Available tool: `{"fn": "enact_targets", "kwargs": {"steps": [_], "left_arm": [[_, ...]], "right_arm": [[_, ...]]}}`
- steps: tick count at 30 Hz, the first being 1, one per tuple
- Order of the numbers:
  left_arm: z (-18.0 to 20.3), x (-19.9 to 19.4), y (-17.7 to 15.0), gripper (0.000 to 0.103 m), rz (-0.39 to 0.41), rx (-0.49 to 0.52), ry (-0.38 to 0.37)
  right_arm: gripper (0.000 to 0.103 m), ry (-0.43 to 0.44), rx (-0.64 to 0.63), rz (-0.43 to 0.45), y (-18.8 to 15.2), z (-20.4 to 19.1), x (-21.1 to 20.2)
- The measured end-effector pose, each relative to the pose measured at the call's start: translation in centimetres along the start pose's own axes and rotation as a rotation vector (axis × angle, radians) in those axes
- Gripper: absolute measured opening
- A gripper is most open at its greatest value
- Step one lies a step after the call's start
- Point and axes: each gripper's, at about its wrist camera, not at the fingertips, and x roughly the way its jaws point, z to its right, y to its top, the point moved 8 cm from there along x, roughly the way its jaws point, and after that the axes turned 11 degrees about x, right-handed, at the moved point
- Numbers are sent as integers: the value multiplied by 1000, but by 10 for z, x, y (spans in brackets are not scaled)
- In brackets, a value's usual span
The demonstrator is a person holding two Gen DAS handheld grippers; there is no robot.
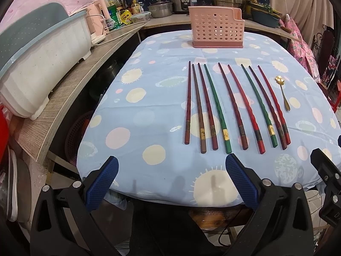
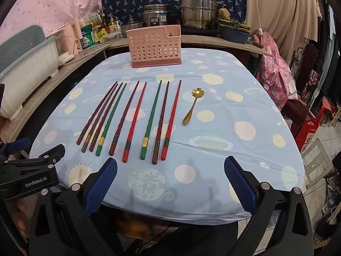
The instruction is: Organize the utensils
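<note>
Several chopsticks (image 1: 234, 108) (image 2: 136, 121) in dark red, brown, green and bright red lie side by side on the blue spotted tablecloth (image 1: 149, 111) (image 2: 234, 149). A small gold spoon (image 1: 282, 91) (image 2: 191, 106) with a flower-shaped bowl lies to their right. A pink perforated utensil holder (image 1: 216, 27) (image 2: 154, 47) stands upright at the far end of the table. My left gripper (image 1: 171, 164) hovers open at the near table edge, nothing between its blue pads. My right gripper (image 2: 170, 166) is open too, just short of the chopsticks' thick ends.
A wooden counter (image 1: 70, 89) runs along the left with a white and teal dish rack (image 1: 38, 64), bottles and a pink appliance. Pots and a rice cooker (image 2: 157, 17) stand on the back counter. A chair with pink cloth (image 2: 275, 72) is at the right.
</note>
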Motion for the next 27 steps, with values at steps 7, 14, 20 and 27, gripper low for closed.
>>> {"fn": "enact_targets", "kwargs": {"steps": [7,14,20,27], "left_arm": [[1,0,0,96,-1,0,-2],[-2,1,2,96,2,-4,3],[-1,2,2,96,-1,-7,0],[1,7,3,96,-10,-1,-8]], "right_arm": [[96,3,-2,3,1,-1,2],[96,-2,-11,-2,3,-2,3],[96,-9,-18,-6,5,-1,5],[96,-8,-17,-18,2,-4,11]]}}
